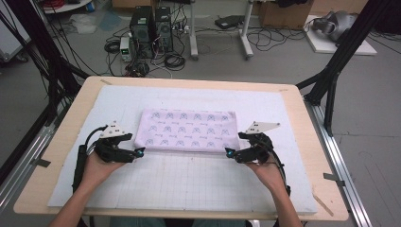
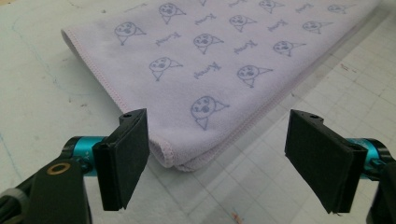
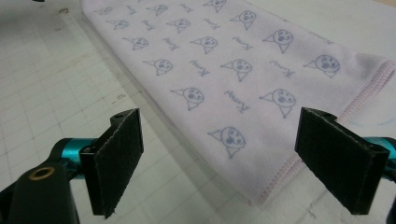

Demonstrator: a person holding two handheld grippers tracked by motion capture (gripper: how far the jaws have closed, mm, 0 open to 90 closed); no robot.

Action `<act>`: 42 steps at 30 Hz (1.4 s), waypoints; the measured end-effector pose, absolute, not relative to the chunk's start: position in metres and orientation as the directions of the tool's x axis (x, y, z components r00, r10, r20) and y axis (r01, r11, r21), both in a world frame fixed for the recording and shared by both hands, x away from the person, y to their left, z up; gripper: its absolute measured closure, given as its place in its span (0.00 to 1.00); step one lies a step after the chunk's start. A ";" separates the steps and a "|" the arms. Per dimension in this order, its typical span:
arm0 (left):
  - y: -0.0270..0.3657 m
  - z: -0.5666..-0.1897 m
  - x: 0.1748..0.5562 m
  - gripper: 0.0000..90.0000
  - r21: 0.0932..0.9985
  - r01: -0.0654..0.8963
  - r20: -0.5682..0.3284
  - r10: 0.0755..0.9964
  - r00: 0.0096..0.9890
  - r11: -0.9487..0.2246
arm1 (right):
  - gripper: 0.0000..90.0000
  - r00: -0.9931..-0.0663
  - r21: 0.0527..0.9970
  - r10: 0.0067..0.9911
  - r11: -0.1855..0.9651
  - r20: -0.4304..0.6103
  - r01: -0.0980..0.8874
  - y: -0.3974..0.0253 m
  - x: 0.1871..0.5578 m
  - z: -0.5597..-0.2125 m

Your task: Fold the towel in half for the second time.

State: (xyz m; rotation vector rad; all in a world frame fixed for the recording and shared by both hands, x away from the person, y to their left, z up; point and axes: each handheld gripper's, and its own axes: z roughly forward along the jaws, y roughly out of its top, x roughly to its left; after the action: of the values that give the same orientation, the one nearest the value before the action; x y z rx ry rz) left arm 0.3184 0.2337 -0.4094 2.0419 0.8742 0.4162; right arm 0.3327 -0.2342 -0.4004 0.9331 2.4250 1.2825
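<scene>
Between the wide-open left claw (image 1: pixel 140 152) and right claw (image 1: pixel 228 152) lies the folded towel (image 1: pixel 185 129), near corners lined up for pinching.

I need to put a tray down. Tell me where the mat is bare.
Bare gridded mat lies between the folded towel and the table's near edge, and a strip behind the towel to the far edge. It is crowded at the towel's near corners, where the open left gripper and right gripper sit.
</scene>
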 end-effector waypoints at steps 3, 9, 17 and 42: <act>0.237 -0.411 0.313 0.24 0.817 0.427 -0.026 0.715 0.699 -0.388 | 0.15 -0.767 0.812 0.637 0.406 0.078 0.420 -0.238 0.326 -0.399; 0.242 -0.412 0.304 0.24 0.821 0.425 -0.027 0.717 0.697 -0.383 | 0.15 -0.762 0.819 0.643 0.396 0.075 0.415 -0.246 0.313 -0.399; 0.248 -0.412 0.291 0.24 0.828 0.415 -0.021 0.719 0.695 -0.377 | 0.14 -0.754 0.828 0.653 0.380 0.076 0.412 -0.258 0.299 -0.402; 0.263 -0.416 0.258 0.24 0.840 0.410 -0.024 0.731 0.681 -0.355 | 0.14 -0.742 0.839 0.665 0.356 0.082 0.412 -0.278 0.257 -0.412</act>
State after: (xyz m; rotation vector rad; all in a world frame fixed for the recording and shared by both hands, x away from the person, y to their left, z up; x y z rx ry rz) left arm 0.2585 0.2626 -0.4157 1.9916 0.8818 0.4499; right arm 0.2567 -0.2778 -0.4125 0.9596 2.3490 1.3321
